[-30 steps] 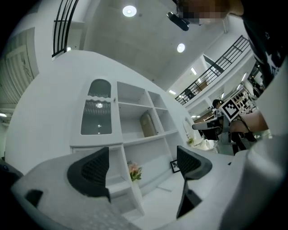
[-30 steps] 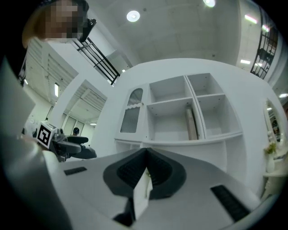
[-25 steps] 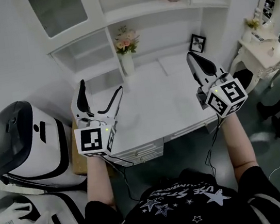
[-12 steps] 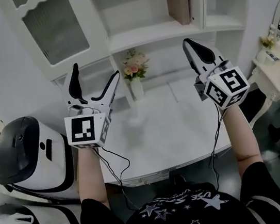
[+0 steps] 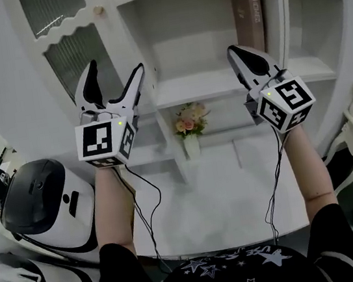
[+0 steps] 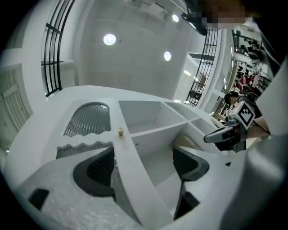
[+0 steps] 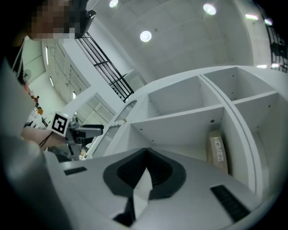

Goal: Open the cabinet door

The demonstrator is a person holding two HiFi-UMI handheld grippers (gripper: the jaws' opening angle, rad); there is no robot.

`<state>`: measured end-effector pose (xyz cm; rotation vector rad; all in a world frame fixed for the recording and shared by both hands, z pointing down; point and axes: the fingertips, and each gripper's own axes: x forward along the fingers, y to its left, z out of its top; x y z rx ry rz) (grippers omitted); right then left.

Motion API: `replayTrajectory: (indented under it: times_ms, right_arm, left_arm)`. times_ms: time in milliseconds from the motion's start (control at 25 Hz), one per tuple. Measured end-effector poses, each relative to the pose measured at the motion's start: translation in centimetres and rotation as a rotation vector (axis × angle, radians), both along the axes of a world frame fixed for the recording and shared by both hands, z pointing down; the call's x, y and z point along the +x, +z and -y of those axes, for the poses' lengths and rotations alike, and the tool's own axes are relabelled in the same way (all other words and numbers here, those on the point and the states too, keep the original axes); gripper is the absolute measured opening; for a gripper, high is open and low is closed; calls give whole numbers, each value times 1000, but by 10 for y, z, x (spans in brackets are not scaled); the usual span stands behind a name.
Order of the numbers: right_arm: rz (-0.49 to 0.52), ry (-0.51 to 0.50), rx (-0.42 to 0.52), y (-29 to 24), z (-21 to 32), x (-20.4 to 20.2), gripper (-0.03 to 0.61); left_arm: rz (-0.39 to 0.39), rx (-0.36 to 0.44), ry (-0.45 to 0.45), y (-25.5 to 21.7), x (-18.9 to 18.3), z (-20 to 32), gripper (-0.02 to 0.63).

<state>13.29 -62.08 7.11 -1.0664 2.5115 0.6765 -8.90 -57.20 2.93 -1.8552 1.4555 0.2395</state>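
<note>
Both left gripper (image 5: 115, 67) jaws just closing, empty, cabinet door (image 5: 78, 53) ahead

We see a white cabinet door (image 5: 76, 60) with grey ribbed glass panes and a small gold knob (image 5: 98, 11). The tall box (image 5: 249, 21) is tan, the flowers (image 5: 188, 119) pink, their slim vase (image 5: 192, 146) and the tabletop (image 5: 224, 195) white. The right tool (image 5: 237, 52) is white with black pads and black-and-white square markers.

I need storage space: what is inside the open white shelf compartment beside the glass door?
A tall brown book stands upright at its right wall; the rest looks bare. The right gripper covers the book's lower corner.
</note>
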Motion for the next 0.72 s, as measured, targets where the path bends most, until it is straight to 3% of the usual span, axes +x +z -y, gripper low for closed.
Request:
replayTrajectory:
  times_ms: [440,720]
  right_arm:
    - [-16,-113,46,-14,39,-26,6]
    - [-11,-155,69,-20,48,-26,6]
  left_arm:
    - [-100,155,-98,-99,-16,38,227]
    - [-160,163,-127,-110,-19,51,211]
